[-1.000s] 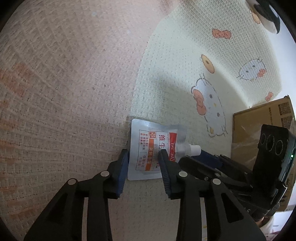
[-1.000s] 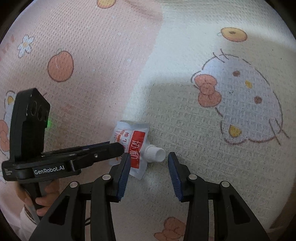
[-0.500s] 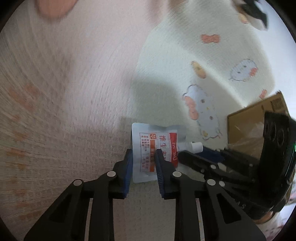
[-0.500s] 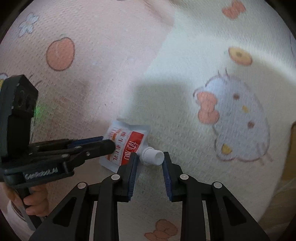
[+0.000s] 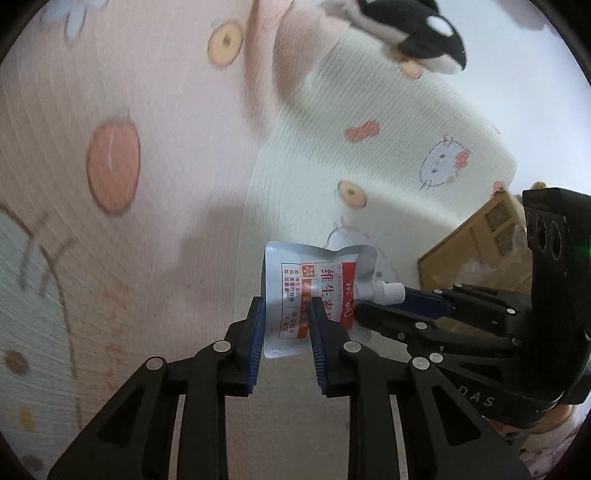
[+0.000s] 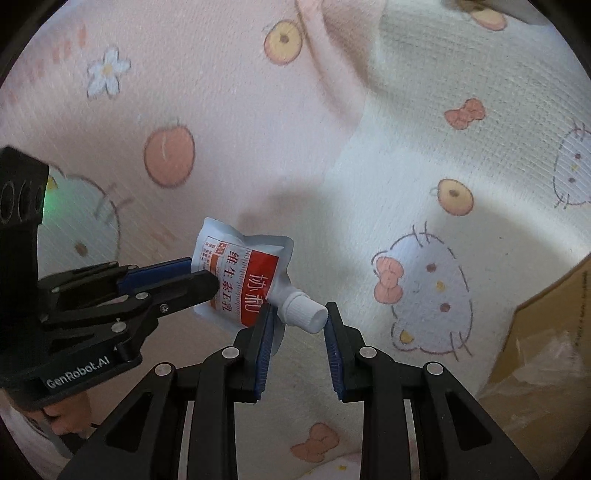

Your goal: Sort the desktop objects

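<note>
I'm looking at a silver-white pouch (image 5: 314, 295) with a red band, an orange stripe and red lettering; its cap (image 6: 303, 314) is showing white. Around the pouch, the cloth (image 5: 166, 221) is running pink on one side and cream on the other, printed with orange fruit, yellow rounds, pink bows, white flowers and cat faces. Beyond the pouch a black-and-white plush (image 5: 417, 33) is lying. Beside it, a brown box (image 5: 476, 251). My grippers (image 5: 286, 325) are showing black with blue pads (image 6: 264, 354).
</note>
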The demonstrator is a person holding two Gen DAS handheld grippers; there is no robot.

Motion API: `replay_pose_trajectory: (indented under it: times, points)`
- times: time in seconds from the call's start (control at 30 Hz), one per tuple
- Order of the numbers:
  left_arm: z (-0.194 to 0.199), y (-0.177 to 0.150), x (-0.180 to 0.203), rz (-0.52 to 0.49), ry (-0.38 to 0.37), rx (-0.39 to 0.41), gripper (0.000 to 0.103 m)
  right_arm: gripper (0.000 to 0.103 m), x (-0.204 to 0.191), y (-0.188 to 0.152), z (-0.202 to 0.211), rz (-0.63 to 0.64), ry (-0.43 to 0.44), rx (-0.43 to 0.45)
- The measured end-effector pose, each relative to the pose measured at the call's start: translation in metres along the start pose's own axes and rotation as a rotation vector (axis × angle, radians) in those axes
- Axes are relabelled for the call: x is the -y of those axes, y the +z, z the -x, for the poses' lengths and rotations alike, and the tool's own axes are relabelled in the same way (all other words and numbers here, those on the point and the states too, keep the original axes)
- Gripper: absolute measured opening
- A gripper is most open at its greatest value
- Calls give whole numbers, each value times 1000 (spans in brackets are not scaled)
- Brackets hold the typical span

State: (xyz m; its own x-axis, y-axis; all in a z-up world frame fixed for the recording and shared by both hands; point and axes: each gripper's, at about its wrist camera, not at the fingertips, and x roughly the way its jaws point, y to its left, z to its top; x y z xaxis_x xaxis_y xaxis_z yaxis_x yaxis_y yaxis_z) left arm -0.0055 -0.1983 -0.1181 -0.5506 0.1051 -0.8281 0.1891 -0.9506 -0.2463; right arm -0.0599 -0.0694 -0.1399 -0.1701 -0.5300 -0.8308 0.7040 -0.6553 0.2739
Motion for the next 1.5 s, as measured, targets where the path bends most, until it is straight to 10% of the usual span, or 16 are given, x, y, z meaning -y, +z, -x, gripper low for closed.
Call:
replay_pose_trajectory:
  times: [0.73, 1.5]
  points:
    - [68, 32, 56, -30, -117, 135, 25, 24, -10, 35, 91, -19, -58, 31]
    - [70, 41, 191, -244, -146, 141, 26, 24, 79, -6, 174, -160, -108, 109]
